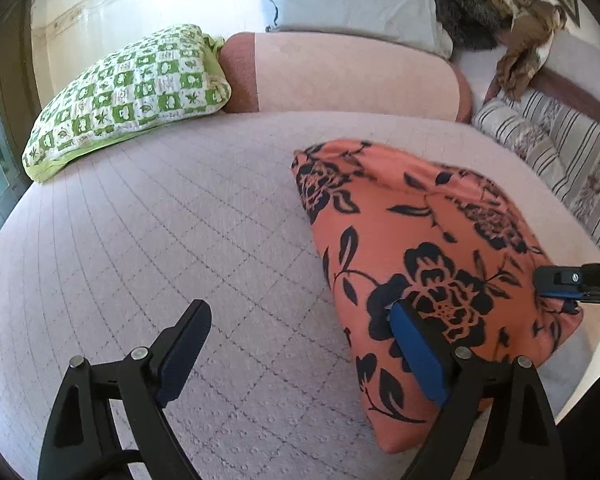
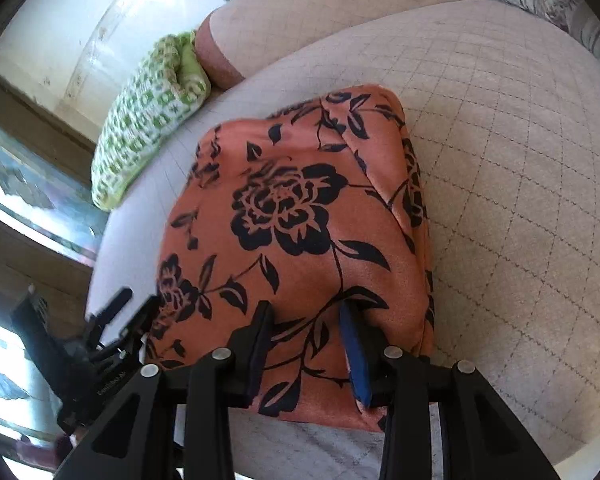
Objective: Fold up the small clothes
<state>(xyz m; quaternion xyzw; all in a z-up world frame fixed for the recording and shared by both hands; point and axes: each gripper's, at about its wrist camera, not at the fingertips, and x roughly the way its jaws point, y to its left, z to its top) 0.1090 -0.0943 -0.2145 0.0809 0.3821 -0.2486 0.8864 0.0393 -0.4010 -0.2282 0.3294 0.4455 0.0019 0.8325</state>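
Left wrist view: the left gripper (image 1: 296, 336) tilts down over the quilted bedspread (image 1: 148, 248), jaws spread wide and empty, one finger over the edge of the folded orange floral garment (image 1: 412, 240). Right wrist view: the right gripper (image 2: 306, 320) angles down on the garment's (image 2: 292, 208) near edge, jaws part-spread astride the cloth; whether they pinch it, I cannot tell.

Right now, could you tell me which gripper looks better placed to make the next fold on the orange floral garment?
Probably the right gripper: its fingers straddle the near edge of the orange floral garment, with fabric between them. The left gripper stands wide open, mostly over the bare quilted cover, only one finger over the cloth.
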